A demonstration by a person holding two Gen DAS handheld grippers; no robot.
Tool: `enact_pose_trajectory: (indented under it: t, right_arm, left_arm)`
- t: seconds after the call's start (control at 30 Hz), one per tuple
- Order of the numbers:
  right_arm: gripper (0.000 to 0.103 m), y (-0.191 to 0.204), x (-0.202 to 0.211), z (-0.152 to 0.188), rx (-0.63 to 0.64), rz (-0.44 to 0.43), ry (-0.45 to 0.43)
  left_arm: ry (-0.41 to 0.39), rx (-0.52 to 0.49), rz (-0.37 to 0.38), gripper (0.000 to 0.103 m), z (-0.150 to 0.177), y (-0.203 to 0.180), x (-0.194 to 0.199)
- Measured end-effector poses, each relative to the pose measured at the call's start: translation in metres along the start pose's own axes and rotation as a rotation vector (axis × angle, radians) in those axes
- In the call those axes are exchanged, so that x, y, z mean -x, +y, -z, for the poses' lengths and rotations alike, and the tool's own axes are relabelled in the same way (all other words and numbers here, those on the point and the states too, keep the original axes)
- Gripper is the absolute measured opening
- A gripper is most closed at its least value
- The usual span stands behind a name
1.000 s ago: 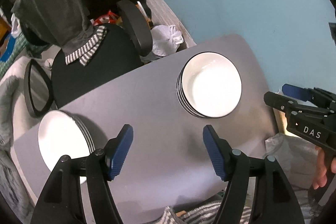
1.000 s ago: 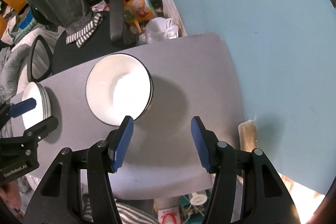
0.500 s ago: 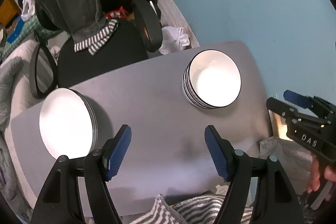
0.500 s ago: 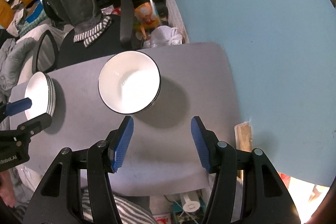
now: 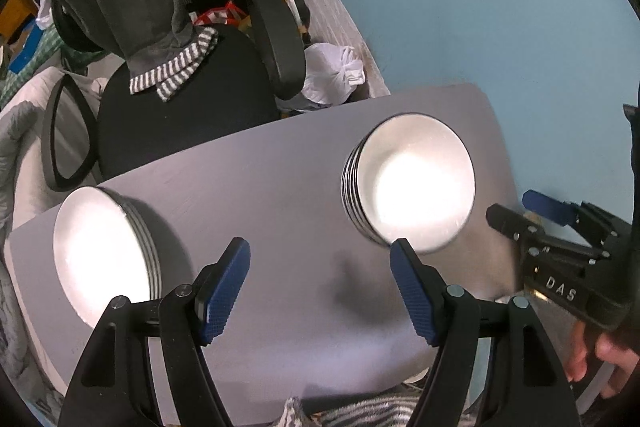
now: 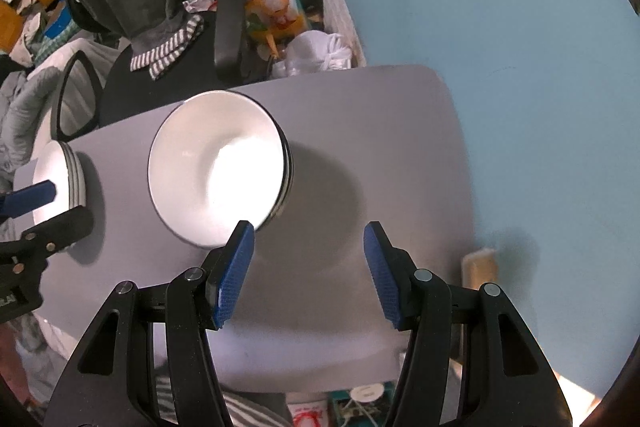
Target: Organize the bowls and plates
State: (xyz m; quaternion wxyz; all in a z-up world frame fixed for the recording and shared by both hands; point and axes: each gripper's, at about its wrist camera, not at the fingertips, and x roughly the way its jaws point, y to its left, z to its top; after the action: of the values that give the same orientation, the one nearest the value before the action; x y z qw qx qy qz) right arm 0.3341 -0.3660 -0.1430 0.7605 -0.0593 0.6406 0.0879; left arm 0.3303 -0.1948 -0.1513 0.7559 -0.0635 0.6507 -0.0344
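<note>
A stack of white bowls with dark rims (image 5: 412, 183) stands on the right part of the grey table (image 5: 260, 167); it also shows in the right wrist view (image 6: 220, 175). A stack of white plates (image 5: 104, 251) stands at the left, also in the right wrist view (image 6: 58, 183). My left gripper (image 5: 320, 287) is open and empty above the table between the two stacks. My right gripper (image 6: 308, 267) is open and empty, just right of the bowls; it also shows in the left wrist view (image 5: 520, 211).
A black office chair (image 5: 188, 107) with a grey garment over its back stands behind the table. A white bag (image 5: 332, 75) lies on the floor by the blue wall (image 5: 480, 7). Clutter lies under the table's near edge (image 6: 360, 399).
Both grippers have moved slightly over the table, and the stacks shift in view and look nearer than half a second ago. Both stay open and empty. The stacks have not moved on the table.
</note>
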Motion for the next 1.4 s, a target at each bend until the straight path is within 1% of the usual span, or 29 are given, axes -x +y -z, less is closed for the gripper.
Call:
enact_pose_trajectory:
  t: [0.13,0.23,0.43,0.63,0.73,0.83,0.9,0.93,0.97,1.0,1.07,1.1,1.2,1.27,1.4]
  right_arm:
    - [0.056,-0.004,-0.016,-0.015,-0.003,-0.018,0.023]
    - [0.056,-0.006,-0.03,-0.024,-0.011,-0.045,0.048]
    - [0.056,-0.01,-0.052,-0.036,-0.025,-0.098,0.073]
    - [0.056,-0.015,-0.07,-0.042,-0.054,-0.129,0.105]
    - [0.056,-0.015,-0.075,-0.044,-0.051,-0.126,0.118]
    - [0.056,-0.015,-0.08,-0.043,-0.049,-0.123,0.132]
    - [0.056,-0.014,-0.083,-0.043,-0.051,-0.131,0.138]
    - [0.056,-0.015,-0.084,-0.043,-0.053,-0.137,0.137]
    - [0.056,-0.015,-0.085,-0.042,-0.058,-0.143,0.133]
    - [0.056,-0.015,-0.085,-0.043,-0.062,-0.148,0.129]
    - [0.056,-0.017,-0.085,-0.043,-0.078,-0.157,0.128]
    - [0.056,-0.017,-0.086,-0.043,-0.084,-0.159,0.129]
    - [0.056,-0.017,-0.086,-0.044,-0.099,-0.166,0.131]
    - [0.056,-0.016,-0.087,-0.044,-0.102,-0.165,0.132]
    - [0.055,-0.015,-0.087,-0.045,-0.104,-0.167,0.138]
  left_arm:
    - [0.025,0.017,0.017,0.074,-0.018,-0.003,-0.02]
    - [0.05,0.028,0.016,0.074,-0.029,-0.003,-0.036]
    - [0.081,0.057,0.045,0.074,-0.042,-0.003,-0.059]
    - [0.127,0.073,0.058,0.074,-0.049,-0.002,-0.078]
    - [0.139,0.069,0.057,0.074,-0.051,-0.002,-0.084]
    - [0.163,0.084,0.072,0.074,-0.052,0.0,-0.092]
    - [0.176,0.09,0.064,0.074,-0.052,0.0,-0.097]
    - [0.18,0.089,0.059,0.073,-0.052,0.0,-0.098]
    - [0.184,0.086,0.055,0.068,-0.052,0.0,-0.099]
    - [0.193,0.083,0.051,0.067,-0.052,0.0,-0.101]
    - [0.206,0.083,0.054,0.06,-0.051,0.0,-0.104]
    - [0.211,0.086,0.058,0.058,-0.051,0.001,-0.106]
    - [0.217,0.108,0.084,0.057,-0.051,0.004,-0.108]
    - [0.218,0.114,0.099,0.052,-0.052,0.006,-0.108]
    - [0.223,0.128,0.135,0.046,-0.052,0.007,-0.109]
